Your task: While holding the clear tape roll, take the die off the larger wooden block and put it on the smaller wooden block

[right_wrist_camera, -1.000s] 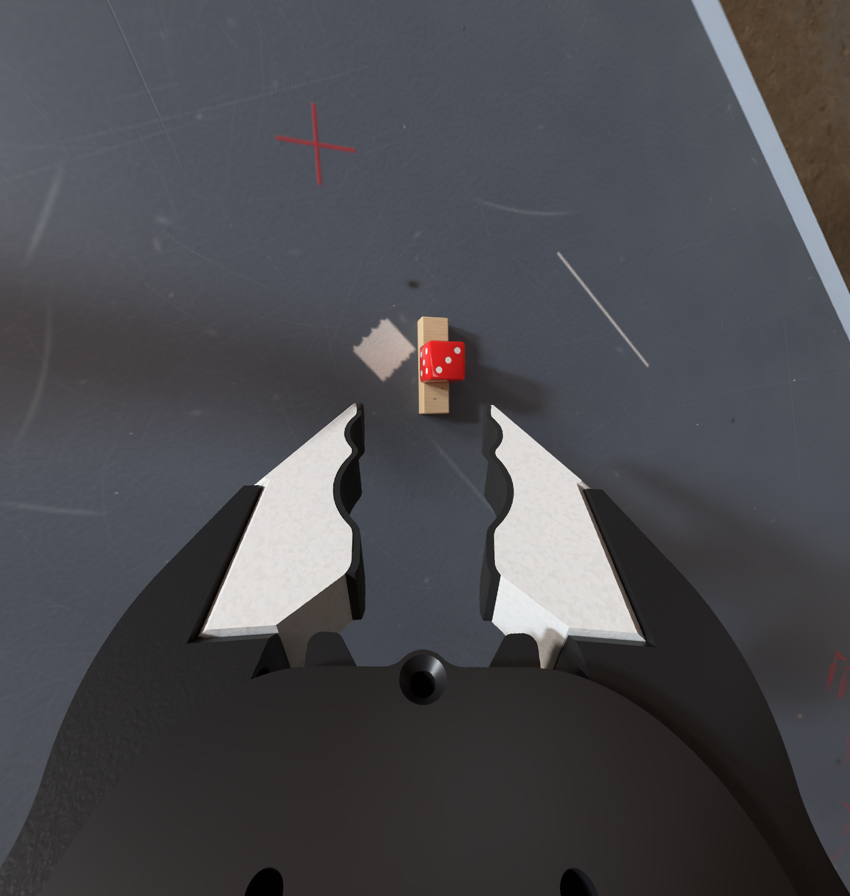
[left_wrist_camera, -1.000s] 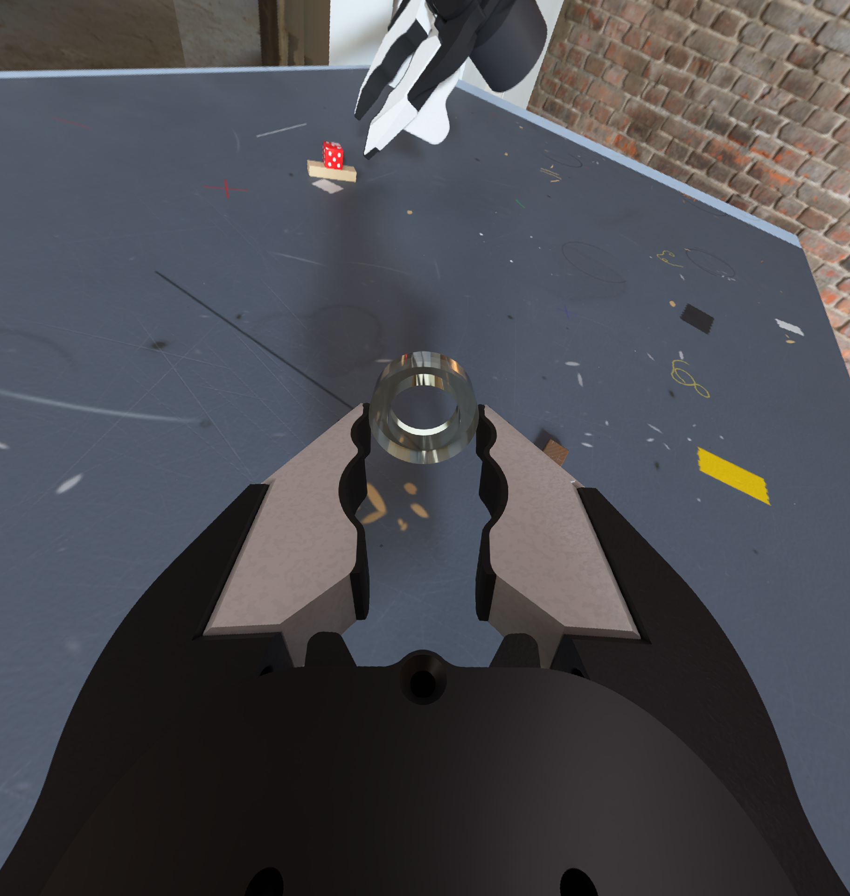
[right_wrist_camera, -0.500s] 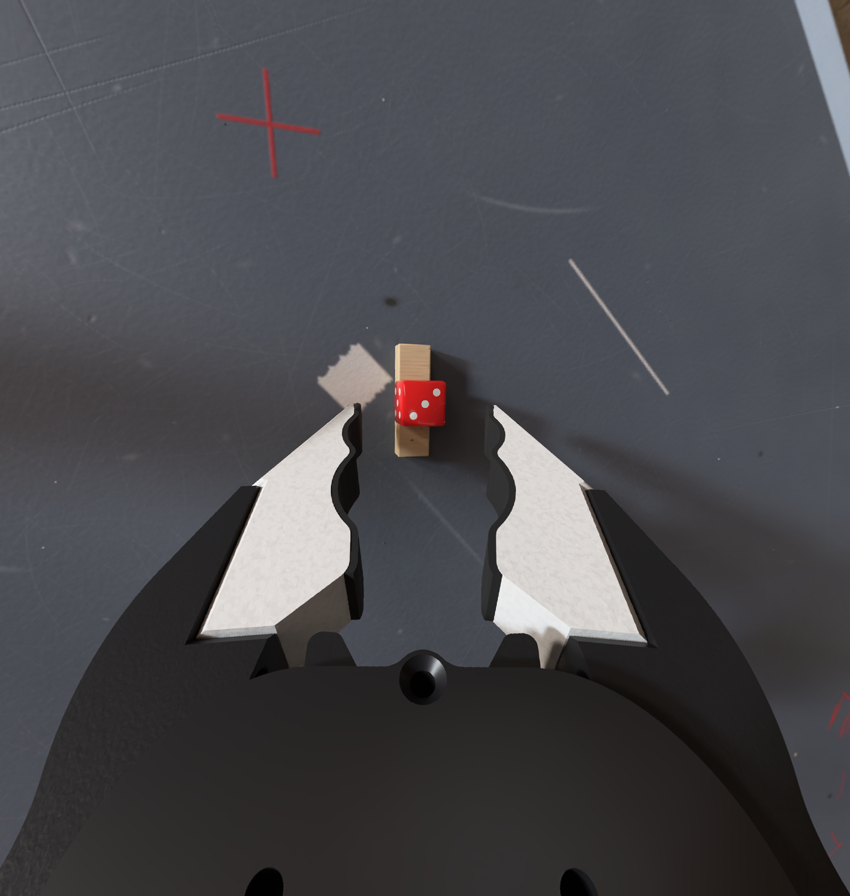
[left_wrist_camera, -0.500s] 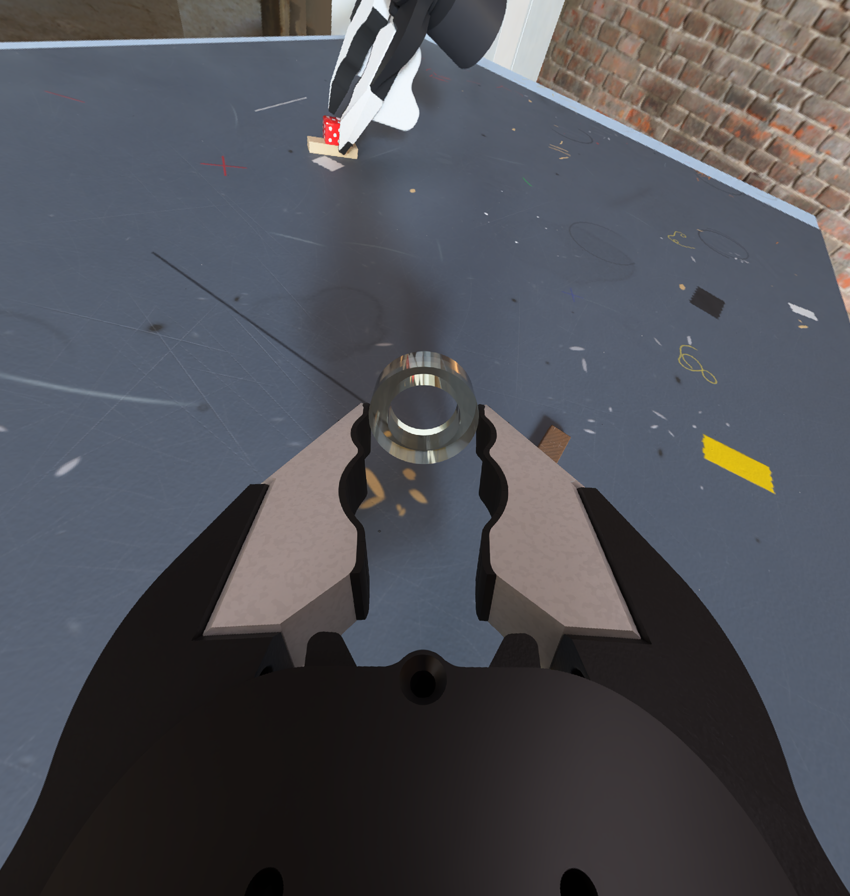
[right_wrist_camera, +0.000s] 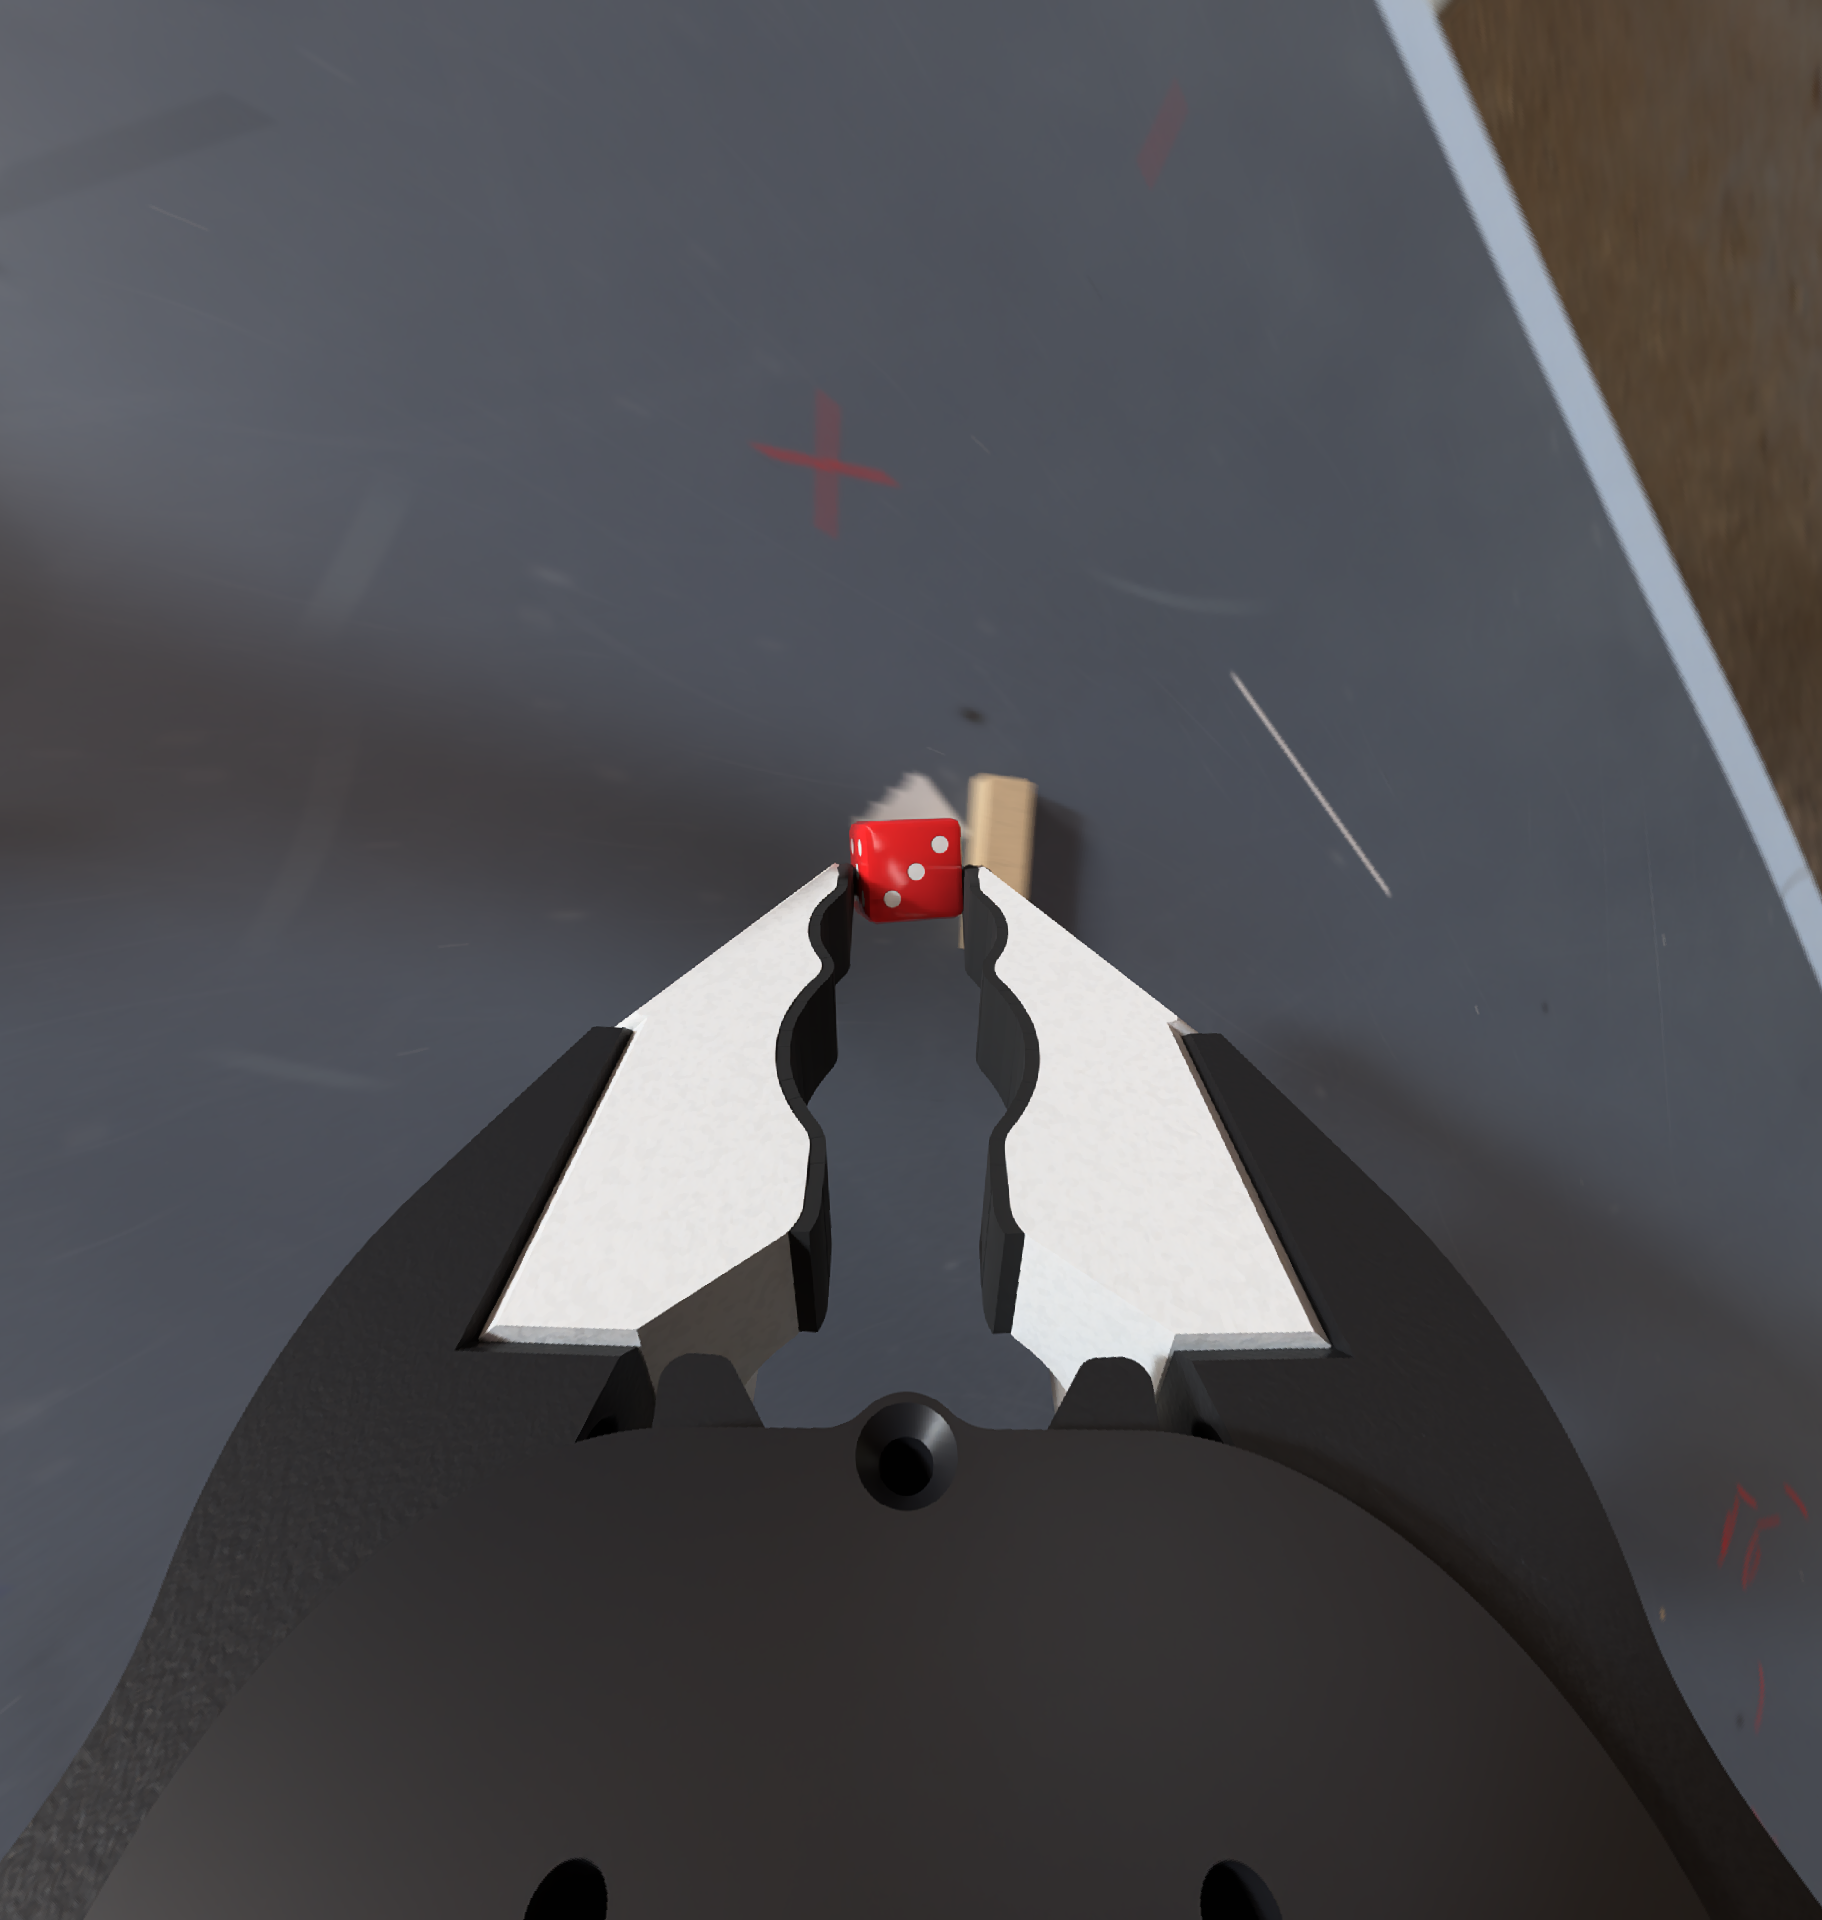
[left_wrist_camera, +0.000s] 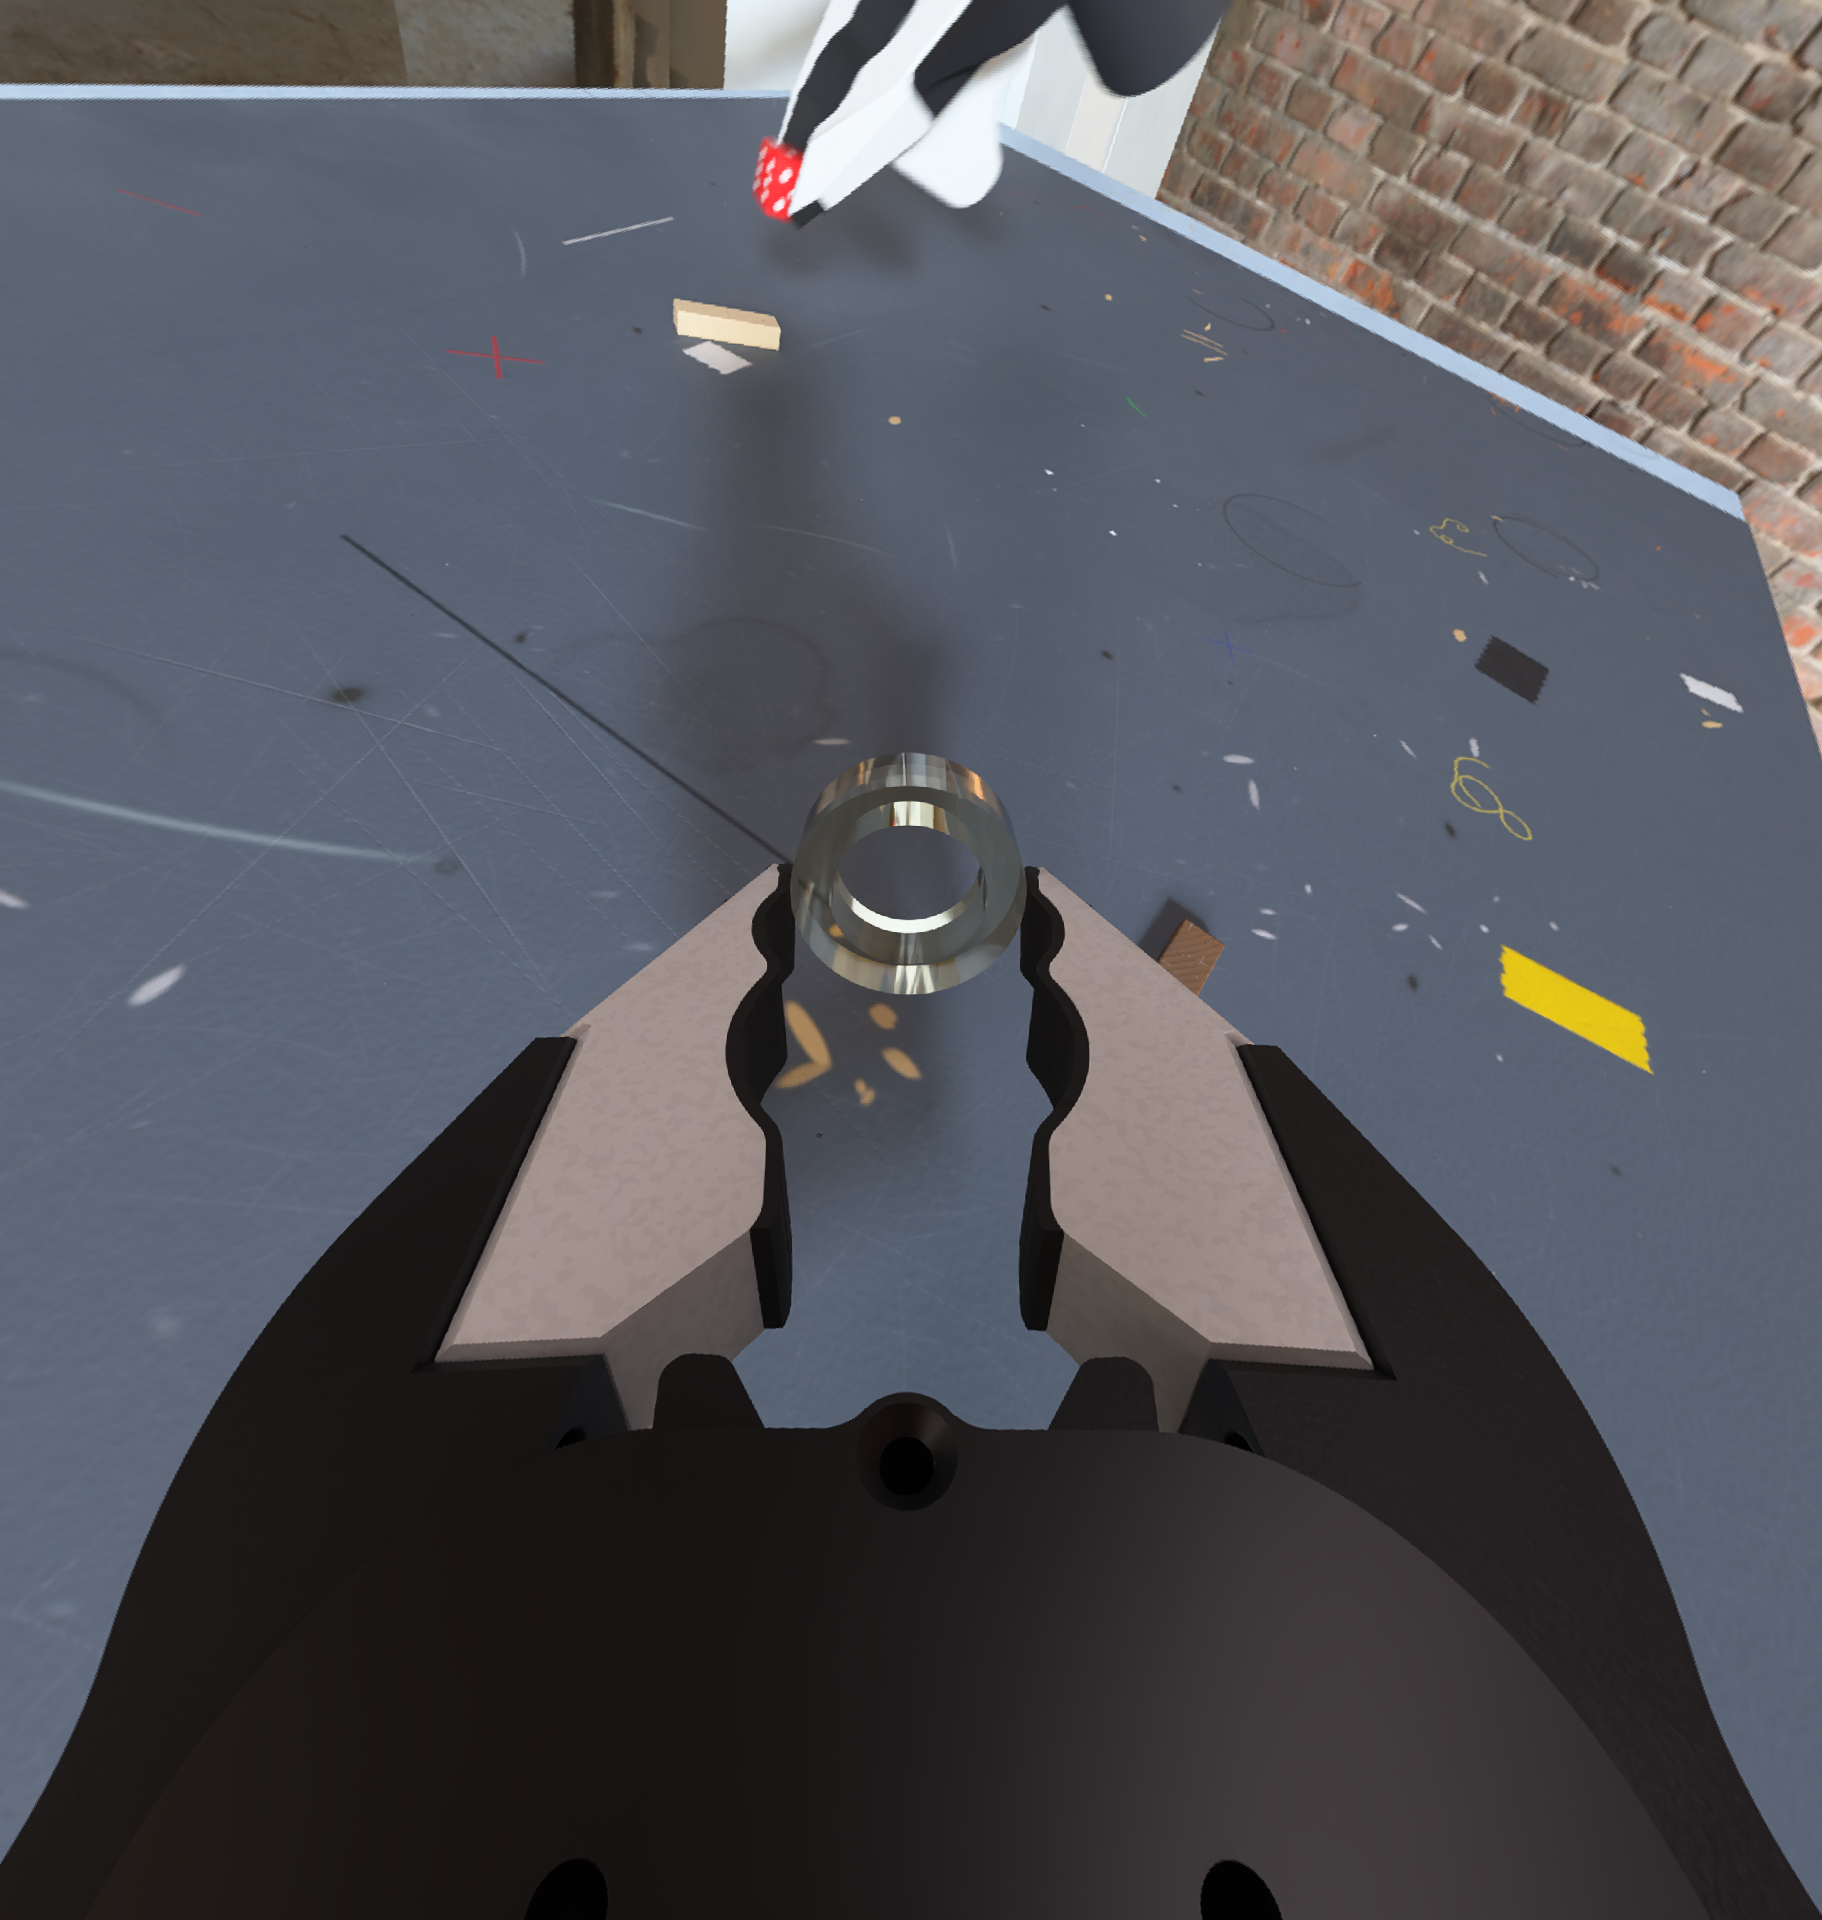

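Right claw clenched on the red die, lifted clear of the pale wood block just beyond it. Left claw grips the clear tape roll at its tips, above the counter. Small brown block just right of it. Counter edge close on the right; open room left.

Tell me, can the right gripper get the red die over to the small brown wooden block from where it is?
Probably yes. The right gripper holds the red die clear of the table, and open tabletop leads to the small brown wooden block. The left gripper, holding the clear tape roll, sits close beside it.
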Robot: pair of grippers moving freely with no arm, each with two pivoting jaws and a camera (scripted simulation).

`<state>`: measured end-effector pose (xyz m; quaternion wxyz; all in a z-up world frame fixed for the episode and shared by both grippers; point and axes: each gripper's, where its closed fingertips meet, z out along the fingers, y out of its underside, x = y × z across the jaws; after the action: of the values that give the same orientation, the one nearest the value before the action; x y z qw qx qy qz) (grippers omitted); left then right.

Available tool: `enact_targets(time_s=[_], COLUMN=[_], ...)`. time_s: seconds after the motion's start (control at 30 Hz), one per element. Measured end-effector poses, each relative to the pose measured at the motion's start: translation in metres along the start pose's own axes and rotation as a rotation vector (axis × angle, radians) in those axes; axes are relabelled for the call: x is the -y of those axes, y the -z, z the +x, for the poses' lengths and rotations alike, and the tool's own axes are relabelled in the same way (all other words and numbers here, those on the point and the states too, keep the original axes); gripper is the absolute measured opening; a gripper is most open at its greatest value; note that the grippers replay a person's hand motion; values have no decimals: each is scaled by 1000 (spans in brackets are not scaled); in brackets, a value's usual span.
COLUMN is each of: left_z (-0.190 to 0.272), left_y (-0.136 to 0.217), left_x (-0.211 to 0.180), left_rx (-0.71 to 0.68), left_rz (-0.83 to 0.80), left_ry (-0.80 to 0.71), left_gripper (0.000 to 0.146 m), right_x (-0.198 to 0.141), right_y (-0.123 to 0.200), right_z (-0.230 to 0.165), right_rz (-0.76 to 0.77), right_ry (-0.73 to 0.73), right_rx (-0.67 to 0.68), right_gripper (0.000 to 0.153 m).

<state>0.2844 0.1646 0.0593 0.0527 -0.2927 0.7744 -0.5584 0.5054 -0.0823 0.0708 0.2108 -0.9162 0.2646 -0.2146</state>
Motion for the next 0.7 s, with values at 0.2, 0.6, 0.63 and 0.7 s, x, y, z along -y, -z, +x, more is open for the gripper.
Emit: enact_targets(time_s=[0.2,0.6,0.63,0.7], left_z=[-2,-1,-1,0], left_y=[2,1,1,1], left_x=[0,-3,-4,-5], left_rx=[-5,-13,-16,-19], left_rz=[6,-5,-8,-12], left_ry=[67,131,132,133], left_gripper=[43,43,43,43], right_x=[53,10,8,6], right_y=[99,55,52,48], right_z=[-145,-341,-343,-344], right_rz=[263,188,180,167], right_ry=[321,443,430,425], right_rx=[215,416,431,448], right_gripper=[21,21,21,21])
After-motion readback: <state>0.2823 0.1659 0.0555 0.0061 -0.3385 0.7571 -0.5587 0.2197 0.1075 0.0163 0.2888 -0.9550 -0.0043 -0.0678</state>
